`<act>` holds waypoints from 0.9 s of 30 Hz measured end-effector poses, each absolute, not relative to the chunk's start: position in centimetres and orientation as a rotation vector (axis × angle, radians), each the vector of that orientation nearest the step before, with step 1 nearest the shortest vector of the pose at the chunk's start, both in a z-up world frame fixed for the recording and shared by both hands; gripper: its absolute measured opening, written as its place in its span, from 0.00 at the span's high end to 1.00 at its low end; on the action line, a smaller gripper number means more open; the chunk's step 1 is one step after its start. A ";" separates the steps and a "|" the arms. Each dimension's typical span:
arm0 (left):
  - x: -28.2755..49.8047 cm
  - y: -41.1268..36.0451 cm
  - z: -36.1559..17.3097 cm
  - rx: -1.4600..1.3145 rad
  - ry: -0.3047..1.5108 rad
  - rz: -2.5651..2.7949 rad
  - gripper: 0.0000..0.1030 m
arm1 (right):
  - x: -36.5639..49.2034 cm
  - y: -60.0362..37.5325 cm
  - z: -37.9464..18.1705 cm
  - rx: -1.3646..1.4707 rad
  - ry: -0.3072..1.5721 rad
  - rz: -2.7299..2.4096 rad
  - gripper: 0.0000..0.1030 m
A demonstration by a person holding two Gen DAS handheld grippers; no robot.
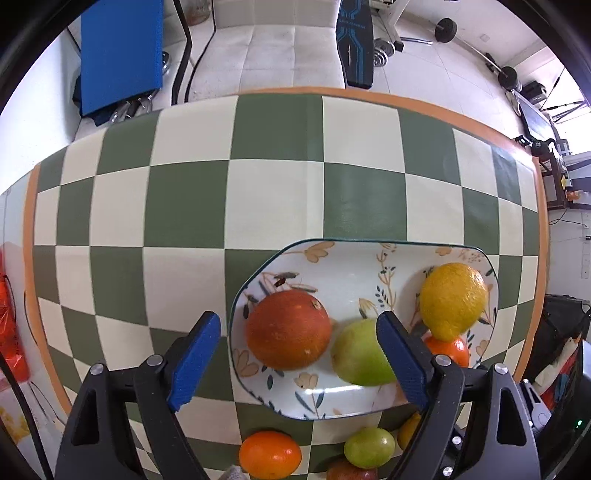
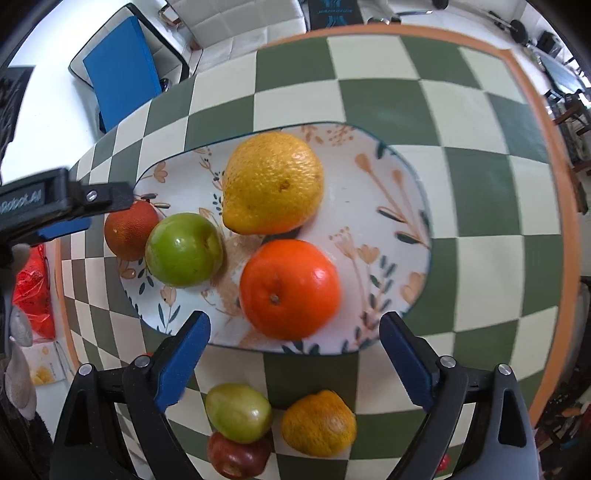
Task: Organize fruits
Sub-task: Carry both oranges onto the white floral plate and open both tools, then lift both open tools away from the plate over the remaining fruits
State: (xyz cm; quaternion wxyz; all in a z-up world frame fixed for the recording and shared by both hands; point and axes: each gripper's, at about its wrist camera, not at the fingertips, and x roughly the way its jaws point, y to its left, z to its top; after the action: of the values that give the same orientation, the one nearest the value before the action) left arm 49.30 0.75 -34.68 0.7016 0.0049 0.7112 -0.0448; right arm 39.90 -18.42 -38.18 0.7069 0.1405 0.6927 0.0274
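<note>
A floral oval plate lies on the checked table. It holds a dark red-orange fruit, a green apple, a big yellow citrus and a bright orange. My left gripper is open and straddles the dark fruit with gaps on both sides. My right gripper is open just above the bright orange. On the cloth near me lie a small green fruit, a red apple, a yellow-orange citrus and another orange.
The green-and-cream cloth has an orange border at the table's far edge. Beyond it are a white sofa, a blue board and barbell weights. A red bag sits off the table's left side.
</note>
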 end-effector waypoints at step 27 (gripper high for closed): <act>28.9 0.4 -18.7 0.061 1.213 -0.093 0.16 | 24.7 -18.3 -19.0 0.150 1.175 -0.023 0.07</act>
State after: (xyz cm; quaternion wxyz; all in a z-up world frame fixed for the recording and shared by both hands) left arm 28.94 0.38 -18.71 0.8201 0.0284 0.5698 -0.0435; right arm 24.71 -18.31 -18.99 0.8296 0.0709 0.5538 -0.0106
